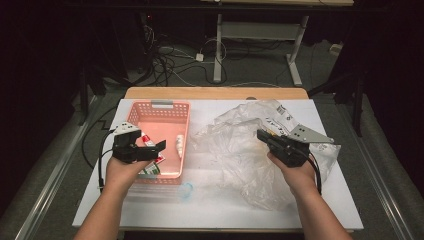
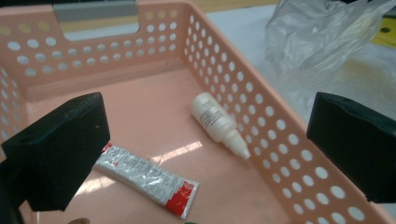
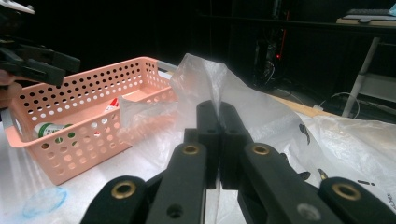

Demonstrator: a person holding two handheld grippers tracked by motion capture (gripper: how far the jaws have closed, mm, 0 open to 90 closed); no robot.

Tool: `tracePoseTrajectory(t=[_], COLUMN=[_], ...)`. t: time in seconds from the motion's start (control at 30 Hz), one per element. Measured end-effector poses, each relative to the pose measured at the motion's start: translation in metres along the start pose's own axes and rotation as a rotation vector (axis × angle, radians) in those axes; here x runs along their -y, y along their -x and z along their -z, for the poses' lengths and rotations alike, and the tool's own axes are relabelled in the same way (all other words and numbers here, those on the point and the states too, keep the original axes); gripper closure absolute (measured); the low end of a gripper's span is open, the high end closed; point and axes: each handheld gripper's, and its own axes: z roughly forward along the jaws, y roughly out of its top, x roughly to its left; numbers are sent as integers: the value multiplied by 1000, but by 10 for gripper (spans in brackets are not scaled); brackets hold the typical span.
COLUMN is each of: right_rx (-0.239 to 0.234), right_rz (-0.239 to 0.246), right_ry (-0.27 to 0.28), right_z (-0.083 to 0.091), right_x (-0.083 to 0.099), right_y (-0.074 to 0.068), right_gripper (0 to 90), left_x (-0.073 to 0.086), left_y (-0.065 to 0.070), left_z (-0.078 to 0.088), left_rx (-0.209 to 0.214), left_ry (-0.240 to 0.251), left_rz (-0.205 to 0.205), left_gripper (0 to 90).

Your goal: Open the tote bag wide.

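Two grippers: one black two-jaw tool is sitting in each hand, the left gripper hovering over the basket and the right gripper reaching into the bag.
One basket: a pink perforated plastic basket, rectangular with round holes in its walls and a grey handle strip at its far rim, is standing on the left half of the table.
One bag: a clear, crinkled plastic bag is lying spread over the right half of the table, just beside the basket.
Items in the basket: three are showing. One small white plastic dropper bottle with a tapered nozzle is lying on its side near the right wall. One flat silver and red squeeze tube is lying on the floor of the basket. One green and white item, partly hidden behind the near wall, is too unclear to name.
Left jaws: they are standing wide apart and holding nothing; in the left gripper view the bottle and the tube are lying below and between the two blocky matte pads, apart from both.
Right jaws: they are pressed together, pinching a raised fold of the bag, which is standing up in a peak from between the tips in the right gripper view.
Table: one white, smooth table top with a wooden far edge is carrying everything.
One small clear round lid-like thing with a bluish tint is lying on the table in front of the basket.
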Motion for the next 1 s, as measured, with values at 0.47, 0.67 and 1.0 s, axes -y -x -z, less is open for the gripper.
tracePoseTrajectory(t=[0.47,0.67,1.0], right_rx=[0,-3,-16], right_rz=[0,0,3], right_ry=[1,7,13], right_z=[0,2,2], right_x=[0,-1,-3], right_y=[-1,0,-2], right_gripper=[900,900,900], left_x=[-15,-22,-26], left_y=[-15,-27,-41], left_z=[-14,-23,-46], left_rx=[-47,-58,-218], left_ry=[-148,-227,-403], left_rz=[33,61,149], left_gripper=[30,200,710])
